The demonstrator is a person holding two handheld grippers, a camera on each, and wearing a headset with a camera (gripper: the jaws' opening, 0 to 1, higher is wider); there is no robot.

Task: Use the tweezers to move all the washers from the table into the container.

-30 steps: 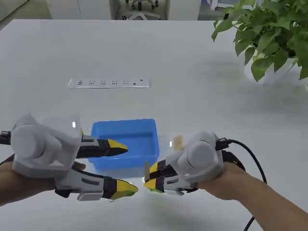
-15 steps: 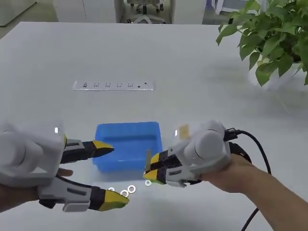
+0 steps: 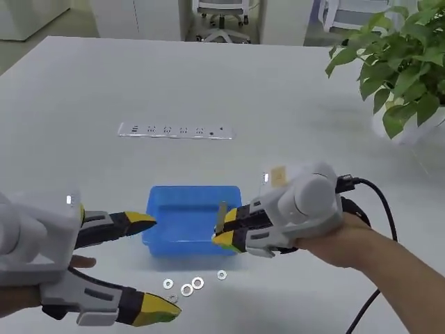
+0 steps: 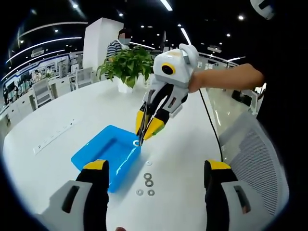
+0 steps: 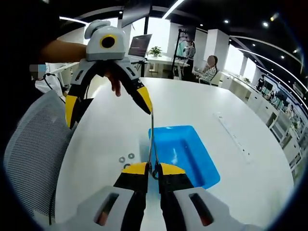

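Tongs first: left tongs [image 3: 156, 269] are nearest, low on the left of the head view, spread wide with nothing between them. In the left gripper view both of their yellow tips [image 4: 156, 166] stand well apart over the white counter [image 3: 278, 104].

Washers [image 3: 186, 289] - four loose rings on the counter, just in front of the container's front wall and between the two arms of the left tongs. Three sit in a tight cluster and one lies a little off to the right. They also show in the left gripper view [image 4: 148, 183], and some in the right gripper view [image 5: 131, 156], just beside the blue wall.

Right tongs [image 3: 222, 239] are pressed together on the tweezers [image 3: 222, 216], which stick out thin and straight past the yellow tips [image 5: 153, 168]. The tweezers [image 5: 152, 139] point toward the left tongs [image 5: 108, 108]. From the left gripper view the right tongs [image 4: 147, 132] hang above the container's corner nearest the washers, with the tweezer tip right at the rim. There may be a small ring at that tip - too small to call.

Container [image 3: 188, 189] is a shallow blue tray [image 4: 103, 151], flat on the counter [image 5: 187, 149]. I can't make out any washers inside.

Farther back a white power strip [image 3: 174, 131] lies flat. A potted green plant [image 3: 400, 62] stands at the far right, and office chairs [image 3: 222, 10] stand past the counter's far edge.
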